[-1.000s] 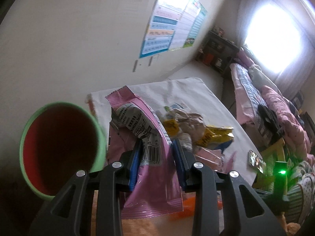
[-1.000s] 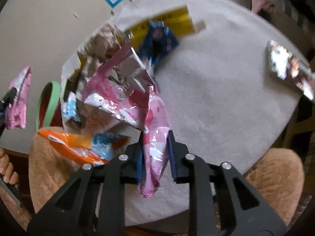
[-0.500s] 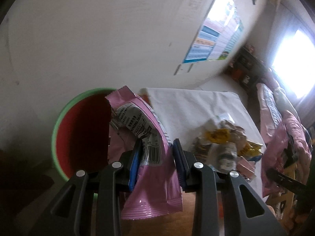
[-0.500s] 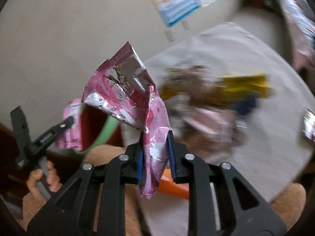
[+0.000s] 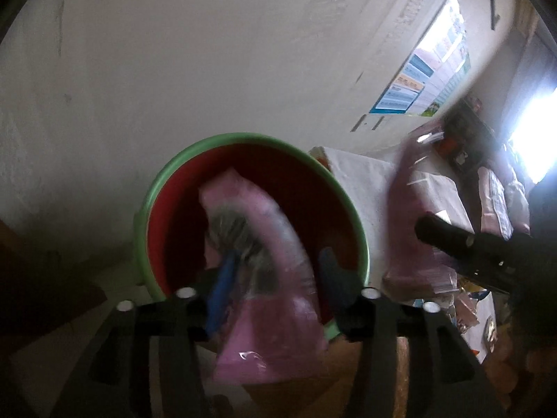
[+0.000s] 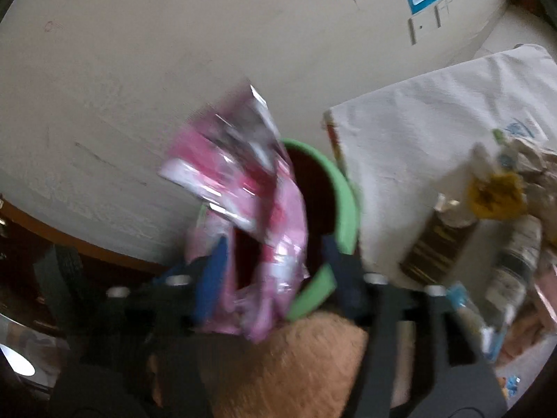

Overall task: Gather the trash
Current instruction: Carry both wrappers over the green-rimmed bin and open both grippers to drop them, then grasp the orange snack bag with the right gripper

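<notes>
Left gripper (image 5: 275, 278), jaws opening, with the pale pink wrapper (image 5: 264, 278) loose between its spread pads over the green-rimmed red bin (image 5: 348, 209). Right gripper (image 6: 275, 271), jaws likewise opening, with a crumpled pink foil wrapper (image 6: 261, 209) between them above the same bin (image 6: 344, 209). Beyond lies the white-clothed table (image 6: 417, 132) bearing further litter (image 6: 494, 195).

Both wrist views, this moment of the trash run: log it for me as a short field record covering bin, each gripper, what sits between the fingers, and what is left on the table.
bin: red bucket with green rim, beside the table, by the wall
left gripper: jaws opening, over the bin mouth
left item: pink wrapper between the pads, blurred, not pinched
right gripper: jaws opening, above the bin rim
right item: pink foil wrapper between the fingers, blurred
table: white cloth
left to collect: wrapper pile on the cloth
</notes>
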Demonstrator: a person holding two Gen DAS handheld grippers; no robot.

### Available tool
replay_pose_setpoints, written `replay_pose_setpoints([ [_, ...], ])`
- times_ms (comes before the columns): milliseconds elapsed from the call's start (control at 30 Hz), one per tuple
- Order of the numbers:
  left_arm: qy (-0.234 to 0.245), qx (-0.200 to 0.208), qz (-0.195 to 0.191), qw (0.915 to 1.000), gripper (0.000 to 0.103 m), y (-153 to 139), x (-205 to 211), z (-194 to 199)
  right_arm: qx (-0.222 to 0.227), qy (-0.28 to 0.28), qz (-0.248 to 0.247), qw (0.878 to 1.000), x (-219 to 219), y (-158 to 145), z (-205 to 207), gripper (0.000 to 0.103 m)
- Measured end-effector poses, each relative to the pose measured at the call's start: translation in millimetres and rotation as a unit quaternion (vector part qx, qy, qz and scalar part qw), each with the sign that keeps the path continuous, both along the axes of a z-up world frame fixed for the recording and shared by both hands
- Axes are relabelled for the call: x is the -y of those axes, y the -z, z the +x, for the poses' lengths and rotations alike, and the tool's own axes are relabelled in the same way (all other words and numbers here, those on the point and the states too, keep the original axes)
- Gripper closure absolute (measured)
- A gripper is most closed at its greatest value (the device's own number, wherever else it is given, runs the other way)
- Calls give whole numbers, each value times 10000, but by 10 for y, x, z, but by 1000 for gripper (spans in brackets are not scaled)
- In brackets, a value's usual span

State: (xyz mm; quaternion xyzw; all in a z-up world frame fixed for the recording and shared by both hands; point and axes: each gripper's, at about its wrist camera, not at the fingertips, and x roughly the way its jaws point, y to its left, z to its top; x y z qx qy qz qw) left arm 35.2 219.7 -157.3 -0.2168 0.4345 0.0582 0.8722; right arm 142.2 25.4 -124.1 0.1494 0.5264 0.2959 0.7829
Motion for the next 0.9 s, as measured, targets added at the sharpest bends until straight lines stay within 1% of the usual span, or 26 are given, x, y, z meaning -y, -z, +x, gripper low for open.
replay_pose_setpoints([
  [67, -68, 21, -104, 9999, 41, 16, -26, -25, -88, -4, 102, 9999, -31, 10, 34, 38],
  [200, -119, 43, -170, 9998, 40, 29, -63, -73, -139, 127, 253, 9995, 140, -15, -34, 37],
  [300, -100, 87, -219, 9997, 40, 0, -43, -94, 72, 240, 163, 9996, 321, -120, -221, 36],
  [367, -52, 119, -200, 9997, 40, -33, -4, -90, 239, 396, 5, 9989, 557, -199, -329, 34],
  [400, -22, 134, -187, 9997, 40, -50, 27, -80, 288, 501, -36, 9983, 686, -192, -390, 34],
  [433, 17, 150, -177, 9997, 40, -65, 60, -77, 345, 695, -86, 9969, 888, -216, -434, 34],
  [500, 116, 175, -186, 9996, 40, -104, 149, -33, 425, 981, -223, 9940, 1145, -232, -494, 33],
  [567, 241, 207, -190, 9993, 40, -146, 253, -32, 490, 1347, -496, 9884, 1486, -242, -563, 33],
  [667, 450, 270, -168, 9985, 39, -213, 416, -32, 451, 1776, -795, 9799, 1932, -177, -662, 32],
  [733, 587, 294, -154, 9977, 39, -250, 522, -12, 381, 1943, -949, 9756, 2147, -105, -730, 32],
  [800, 720, 313, -152, 9968, 39, -282, 634, 9, 242, 1987, -1004, 9746, 2294, -13, -838, 32],
  [900, 904, 312, -128, 9953, 39, -314, 794, 38, 60, 1840, -936, 9784, 2328, 126, -969, 27],
])
